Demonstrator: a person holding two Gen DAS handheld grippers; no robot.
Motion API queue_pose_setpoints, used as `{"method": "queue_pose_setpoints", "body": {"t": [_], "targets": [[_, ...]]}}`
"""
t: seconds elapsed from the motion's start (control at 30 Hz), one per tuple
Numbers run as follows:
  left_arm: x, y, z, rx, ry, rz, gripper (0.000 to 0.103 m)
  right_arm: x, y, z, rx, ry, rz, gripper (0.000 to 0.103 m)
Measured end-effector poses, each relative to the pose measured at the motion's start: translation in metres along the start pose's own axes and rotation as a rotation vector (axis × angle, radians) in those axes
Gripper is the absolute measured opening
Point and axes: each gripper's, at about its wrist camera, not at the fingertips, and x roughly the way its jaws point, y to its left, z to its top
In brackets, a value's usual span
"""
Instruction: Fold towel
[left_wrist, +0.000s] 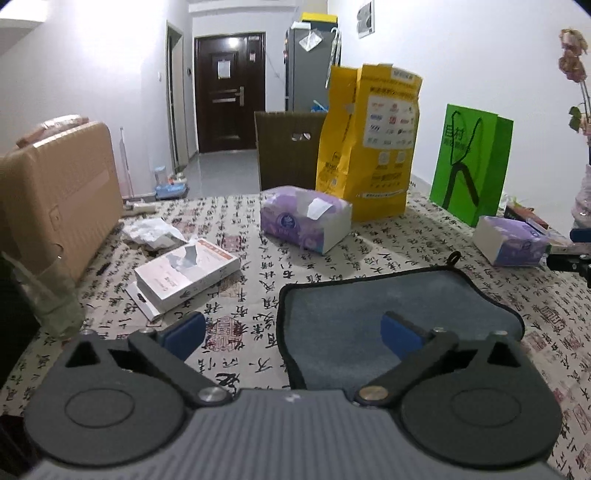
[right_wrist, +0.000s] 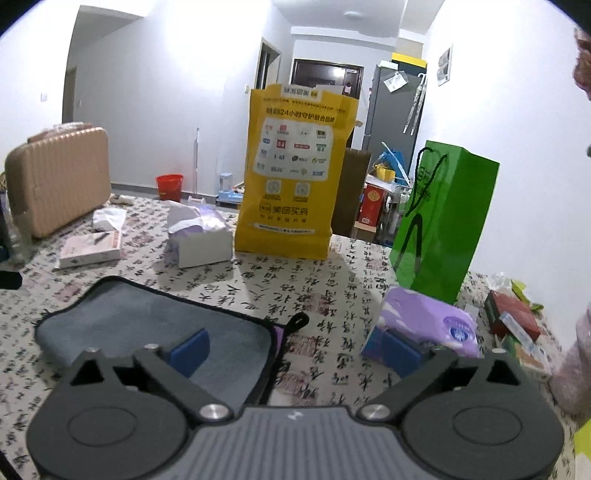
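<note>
Left gripper (left_wrist: 295, 332) is spread wide, empty, straddling the towel's (left_wrist: 369, 314) left edge at 12 o'clock. Right gripper (right_wrist: 295, 347) is likewise released (towel (right_wrist: 147, 321) at its 10 o'clock). Towel lies flat on the table (left_wrist: 251, 229), long axis 9-to-3; left arm appears nearer.

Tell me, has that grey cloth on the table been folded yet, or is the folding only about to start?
It may already be folded once: the grey towel lies flat on the patterned tablecloth with rounded, doubled-looking edges, though I cannot be sure. Nothing is in hand: the left gripper and the right gripper are both open above the towel's near corners, empty. Gripping an edge and folding it over is still left.
</note>
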Motion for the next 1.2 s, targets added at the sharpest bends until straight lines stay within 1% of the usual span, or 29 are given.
{"method": "queue_pose_setpoints", "body": {"t": [0.1,0.27,0.53,0.9,1.2], "targets": [[-0.012,-0.005,-0.006,0.019,-0.013,0.015,0.103,-0.016,0.005,-0.008,0.032,-0.013,0.013,0.103],[-0.032,-0.009,-0.013,0.010,-0.035,0.025,0.103,-0.039,0.015,-0.019,0.088,-0.042,0.024,0.103],[-0.079,-0.016,-0.024,0.001,-0.103,0.040,0.103,-0.081,0.036,-0.034,0.095,-0.089,0.021,0.103],[-0.135,-0.033,-0.065,-0.009,-0.167,0.039,0.103,-0.131,0.064,-0.068,0.116,-0.136,0.053,0.103],[-0.167,-0.045,-0.097,0.006,-0.218,0.048,0.103,-0.165,0.083,-0.099,0.128,-0.188,0.052,0.103]]}}
